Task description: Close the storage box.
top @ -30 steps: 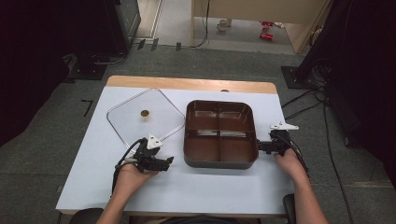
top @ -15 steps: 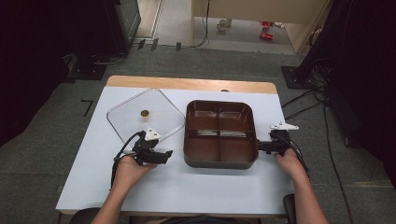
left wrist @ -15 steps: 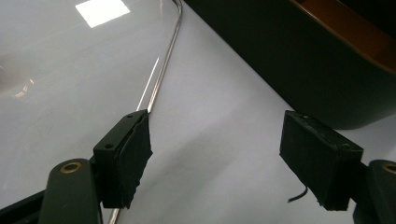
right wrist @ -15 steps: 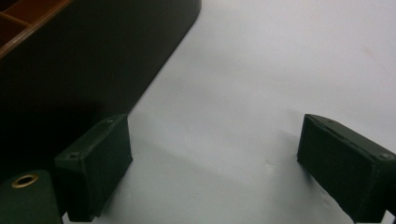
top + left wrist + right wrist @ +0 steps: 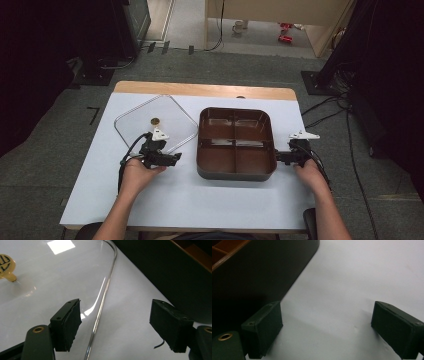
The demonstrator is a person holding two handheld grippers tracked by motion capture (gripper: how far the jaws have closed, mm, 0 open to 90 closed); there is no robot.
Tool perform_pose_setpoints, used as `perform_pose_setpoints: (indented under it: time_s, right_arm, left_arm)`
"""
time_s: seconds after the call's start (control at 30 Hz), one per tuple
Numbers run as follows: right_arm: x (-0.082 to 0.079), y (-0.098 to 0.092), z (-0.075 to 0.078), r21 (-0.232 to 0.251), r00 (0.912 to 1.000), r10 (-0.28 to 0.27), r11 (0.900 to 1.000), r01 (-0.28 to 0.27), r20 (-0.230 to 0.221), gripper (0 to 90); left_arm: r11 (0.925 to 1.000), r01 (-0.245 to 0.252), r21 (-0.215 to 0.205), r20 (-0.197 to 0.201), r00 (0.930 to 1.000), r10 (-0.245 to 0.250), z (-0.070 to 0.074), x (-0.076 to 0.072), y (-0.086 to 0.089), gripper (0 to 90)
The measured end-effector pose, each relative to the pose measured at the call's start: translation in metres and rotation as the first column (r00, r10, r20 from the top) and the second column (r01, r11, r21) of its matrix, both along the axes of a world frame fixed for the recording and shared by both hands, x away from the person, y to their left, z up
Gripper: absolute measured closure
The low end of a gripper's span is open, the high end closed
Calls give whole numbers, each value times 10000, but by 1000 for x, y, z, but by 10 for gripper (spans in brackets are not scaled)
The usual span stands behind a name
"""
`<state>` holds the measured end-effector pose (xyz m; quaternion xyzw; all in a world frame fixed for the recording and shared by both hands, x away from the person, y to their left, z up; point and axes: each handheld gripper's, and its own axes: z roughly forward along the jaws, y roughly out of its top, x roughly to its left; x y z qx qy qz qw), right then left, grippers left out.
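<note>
A white table (image 5: 150,200) on grey carpet holds a brown tray (image 5: 235,142) and, touching its left side, a clear lid (image 5: 150,127). The left gripper (image 5: 115,325), jaws wide and empty, straddles the lid's near rim; the right gripper (image 5: 327,330), equally open, sits just beside the tray's right wall.

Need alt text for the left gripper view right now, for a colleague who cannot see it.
The left gripper is open, its two black jaws straddling the rim of a clear lid lying on the white table. A gold knob sits at upper left; the dark tray wall crosses upper right.
</note>
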<state>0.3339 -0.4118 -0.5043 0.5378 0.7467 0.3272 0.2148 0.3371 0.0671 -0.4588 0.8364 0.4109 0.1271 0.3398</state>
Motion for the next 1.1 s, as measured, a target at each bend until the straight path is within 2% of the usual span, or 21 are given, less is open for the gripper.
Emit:
perform_pose_setpoints:
  time_s: [0.3,0.43,0.57,0.83,1.1]
  right_arm:
    - [0,0,0,0,10000,-1,10000,1,-1,94]
    - [0,0,0,2,10000,-3,10000,3,-2,94]
    - [0,0,0,4,10000,-3,10000,3,-3,94]
    - [0,0,0,-1,10000,-1,10000,1,-1,94]
    - [0,0,0,-2,10000,-2,10000,2,-1,94]
  left_arm:
    - [9999,-139,-47,-8,9999,139,2,14,6,286]
    - [9993,-243,-288,-109,9997,240,3,20,10,287]
    - [9990,-302,-340,-135,9995,298,5,26,12,290]
    - [9991,-422,-43,2,9991,422,6,37,15,307]
    - [9974,-717,-33,200,9972,718,11,50,23,313]
